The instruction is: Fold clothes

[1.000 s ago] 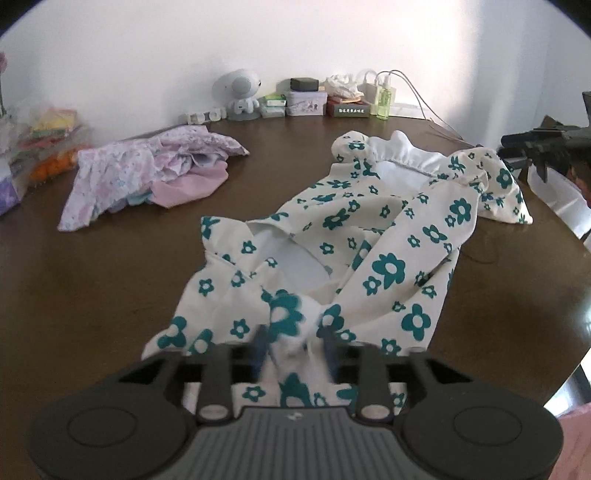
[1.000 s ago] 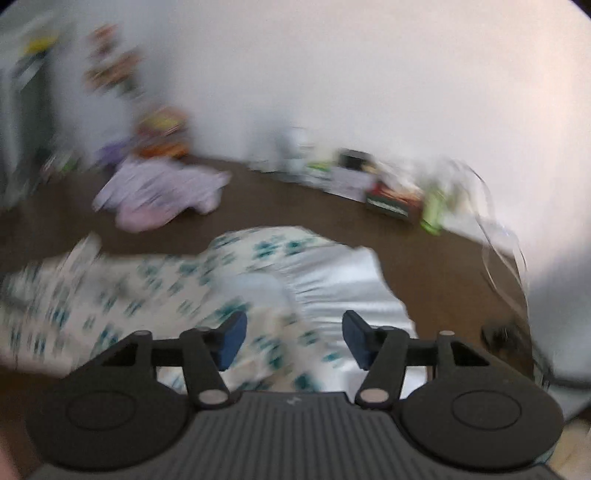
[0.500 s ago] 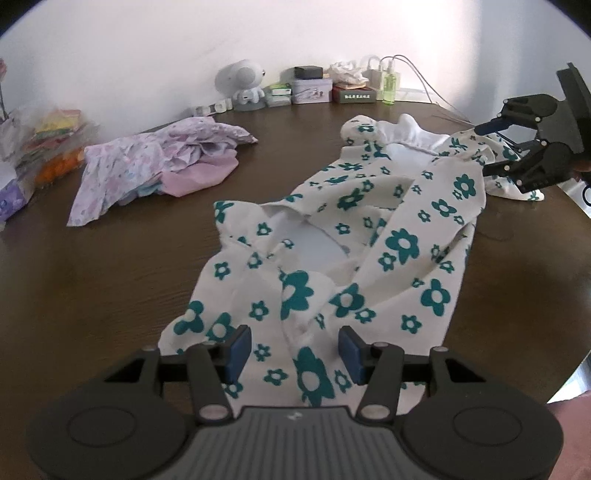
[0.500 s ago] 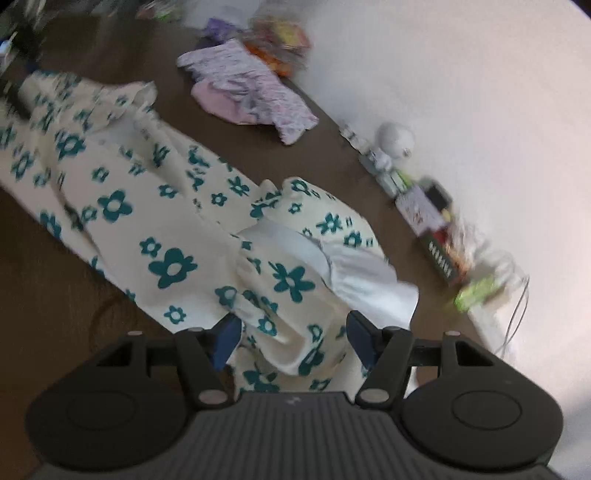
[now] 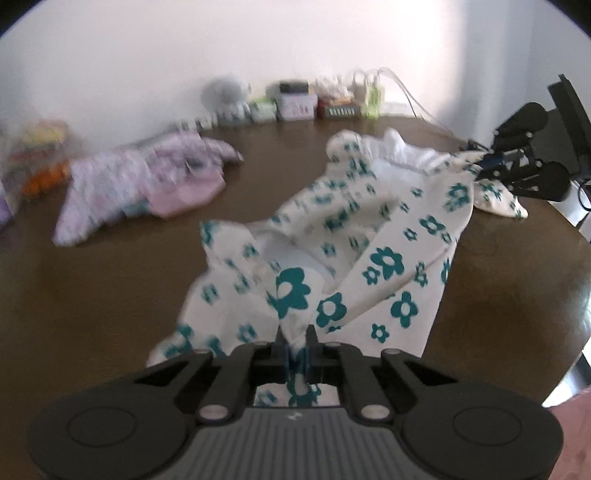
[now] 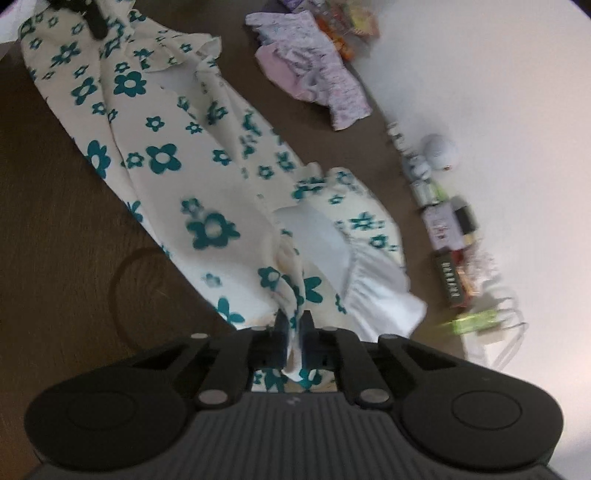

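A white garment with teal flowers (image 5: 388, 258) lies stretched across the dark wooden table (image 5: 92, 277). My left gripper (image 5: 295, 338) has its jaws closing on the near end of the cloth, and the pads pinch a bunched fold. In the right wrist view the same floral garment (image 6: 166, 158) runs away from my right gripper (image 6: 294, 325), whose jaws are closing on the ruffled end, cloth pressed between the pads. Each gripper shows in the other's view: the right gripper (image 5: 484, 170) at the far end, the left gripper (image 6: 94, 22) at the top left.
A crumpled pile of pink and lilac clothes (image 5: 147, 181) lies at the back left of the table. Small boxes, bottles and a white toy (image 5: 295, 105) line the wall. The table's edge (image 5: 576, 240) curves off at the right. Bare wood (image 6: 55, 184) lies beside the garment.
Both grippers went from open over the cloth to pinched on it. The right gripper rolled and dropped onto the ruffled end. The garment is now pulled up between the two grips.
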The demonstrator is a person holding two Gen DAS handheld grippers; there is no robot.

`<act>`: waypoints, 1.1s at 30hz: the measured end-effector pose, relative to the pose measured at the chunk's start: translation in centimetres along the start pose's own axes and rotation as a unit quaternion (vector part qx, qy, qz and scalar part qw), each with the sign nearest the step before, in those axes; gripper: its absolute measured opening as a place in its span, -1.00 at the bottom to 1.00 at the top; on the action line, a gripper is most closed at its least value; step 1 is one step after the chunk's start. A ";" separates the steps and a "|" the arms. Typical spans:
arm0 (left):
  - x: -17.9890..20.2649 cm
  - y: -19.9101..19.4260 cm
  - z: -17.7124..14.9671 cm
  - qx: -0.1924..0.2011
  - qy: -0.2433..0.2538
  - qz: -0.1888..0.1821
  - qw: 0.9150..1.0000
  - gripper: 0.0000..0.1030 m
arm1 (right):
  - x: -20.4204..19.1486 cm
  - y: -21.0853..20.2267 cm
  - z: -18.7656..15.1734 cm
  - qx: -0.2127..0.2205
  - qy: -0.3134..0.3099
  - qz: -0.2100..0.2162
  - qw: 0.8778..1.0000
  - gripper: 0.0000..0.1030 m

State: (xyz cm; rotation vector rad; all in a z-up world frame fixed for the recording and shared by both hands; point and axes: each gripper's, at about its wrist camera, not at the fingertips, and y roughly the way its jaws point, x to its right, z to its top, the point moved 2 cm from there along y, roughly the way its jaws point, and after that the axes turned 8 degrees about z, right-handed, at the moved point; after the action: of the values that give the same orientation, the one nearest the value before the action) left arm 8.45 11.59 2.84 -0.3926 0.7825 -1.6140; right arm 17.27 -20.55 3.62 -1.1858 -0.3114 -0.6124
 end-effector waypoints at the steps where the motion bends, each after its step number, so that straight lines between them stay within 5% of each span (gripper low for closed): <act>1: -0.1 -0.6 0.6 0.013 0.006 0.008 1.000 -0.90 | 0.2 -0.8 0.0 0.004 -0.001 -0.011 1.000 -0.91; 5: -0.3 -4.0 4.2 0.078 0.054 0.055 0.994 -0.90 | 2.0 -5.7 0.9 0.029 -0.004 -0.073 0.997 -0.91; 8: -0.4 -7.0 7.7 0.134 0.097 0.097 0.981 -0.90 | 3.6 -10.0 1.8 0.046 -0.006 -0.123 0.991 -0.91; 17: 0.4 -18.5 18.6 0.305 0.169 0.225 0.910 -0.90 | 8.0 -23.8 6.2 0.061 -0.024 -0.286 0.956 -0.91; 22: 1.2 -23.0 19.5 0.345 0.170 0.246 0.890 -0.90 | 6.5 -27.8 6.4 0.053 -0.050 -0.311 0.948 -0.91; 27: 1.6 -22.5 20.7 0.332 0.174 0.232 0.898 -0.90 | 7.6 -28.2 5.8 0.040 -0.041 -0.307 0.950 -0.91; 33: 1.6 -12.1 23.8 0.257 0.162 0.210 0.929 -0.89 | 11.3 -19.6 4.5 -0.017 -0.042 -0.271 0.961 -0.91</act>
State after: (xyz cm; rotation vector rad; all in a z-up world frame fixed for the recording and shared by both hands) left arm 14.74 4.07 27.75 0.4075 0.5996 -1.4178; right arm 14.96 -24.22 26.29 -1.1637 -0.7138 -1.0477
